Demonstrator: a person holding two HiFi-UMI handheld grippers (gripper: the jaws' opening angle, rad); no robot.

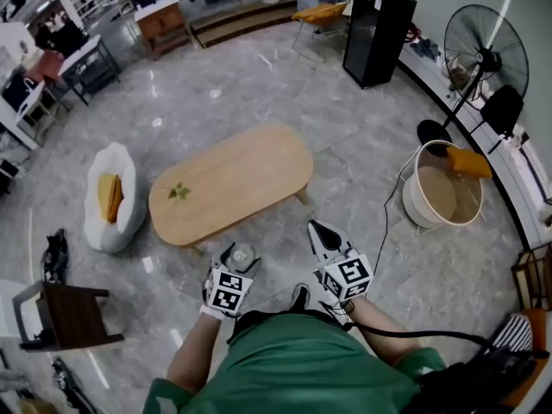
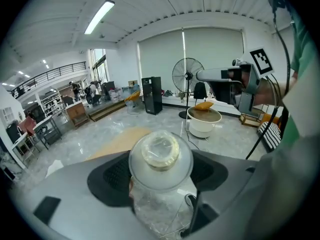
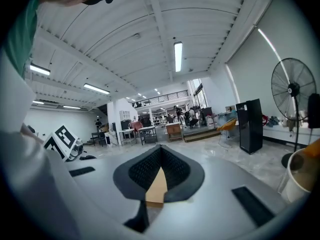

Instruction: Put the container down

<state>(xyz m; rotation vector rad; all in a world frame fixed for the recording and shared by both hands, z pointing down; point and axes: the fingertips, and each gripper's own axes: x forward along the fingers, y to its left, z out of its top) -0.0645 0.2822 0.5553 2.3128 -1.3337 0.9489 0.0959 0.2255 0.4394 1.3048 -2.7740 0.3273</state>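
The left claw (image 1: 239,254) is clamped on the container (image 2: 161,157), a small see-through jar with a wide, clear round lid that has a pale yellowish ring at its centre; its lid points away from the person. It is held in the air close to the person's body, over the grey marble floor (image 1: 362,145) and just short of the near edge of the surface (image 1: 233,179). To its right the right claw (image 3: 159,153) has its jaws together at the tips and grips nothing; a sliver of the wooden top shows through the gap behind them. The surface is a low, oval, light wood top running from near left to far right, bare but for a small green leaf-like thing (image 1: 178,191) close to its left end, so most of the top lies open. A black cable (image 1: 390,205) trails over the floor on the right, near the right claw. Left of the surface sits a white beanbag seat (image 1: 110,198) with a yellow cushion, and nearer on the left a dark wooden chair (image 1: 71,315). Well to the right stands a white round tub (image 1: 442,195) with an orange cushion on its rim, with a standing fan (image 1: 485,48) beyond it and a black cabinet (image 1: 377,33) farther off.
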